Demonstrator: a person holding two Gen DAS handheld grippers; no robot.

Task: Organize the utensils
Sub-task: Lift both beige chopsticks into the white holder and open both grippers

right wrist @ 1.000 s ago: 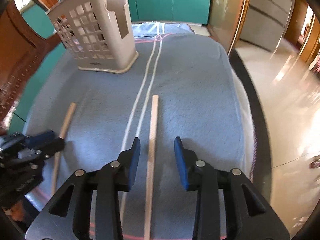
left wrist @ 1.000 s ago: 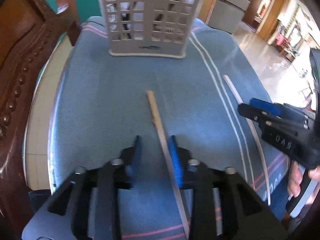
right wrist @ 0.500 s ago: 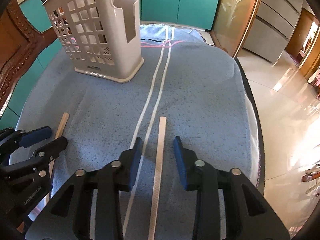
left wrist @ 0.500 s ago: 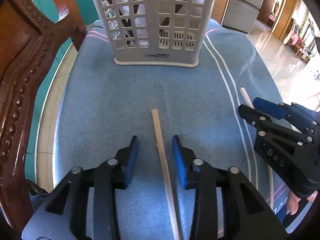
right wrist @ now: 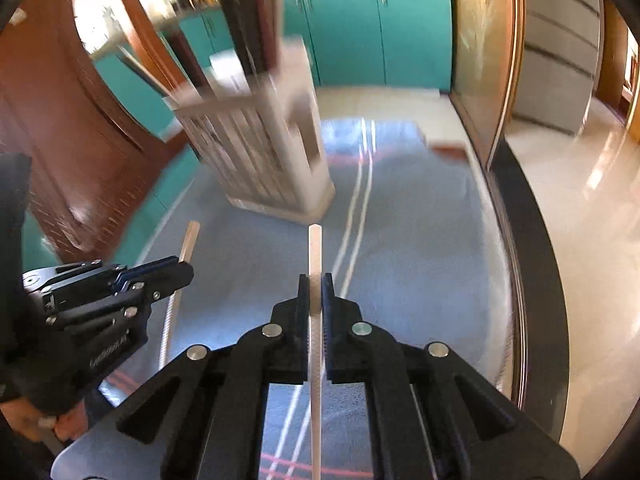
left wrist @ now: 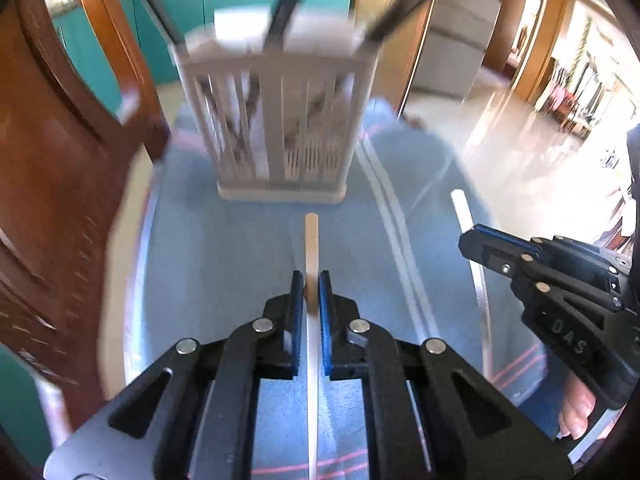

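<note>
Left gripper (left wrist: 308,294): jaws have just been closing and now clamp a pale wooden chopstick (left wrist: 311,236), which a second ago lay loose between open pads on the blue cloth (left wrist: 224,264).
Right gripper (right wrist: 316,292): jaws have likewise just been closing and now pinch a white chopstick (right wrist: 315,248); in the left wrist view this gripper stands off to the right, its stick angled up past the tips.
What it means: both pickups look done, and with the sticks' far ends pointing clear of the cloth, the carry to the holder is likely next.
Tabletop: covered by the blue cloth with pale stripes; no other loose utensil shows on it.
Holder (left wrist: 280,136): a beige slatted utensil basket stands ahead of both sticks, blurred, with dark handles already poking from its top.
Count: two grippers, two chopsticks, one basket, one cloth.
Background: brown carved chair (left wrist: 60,184) to the left, teal cabinets (right wrist: 372,28) behind.
</note>
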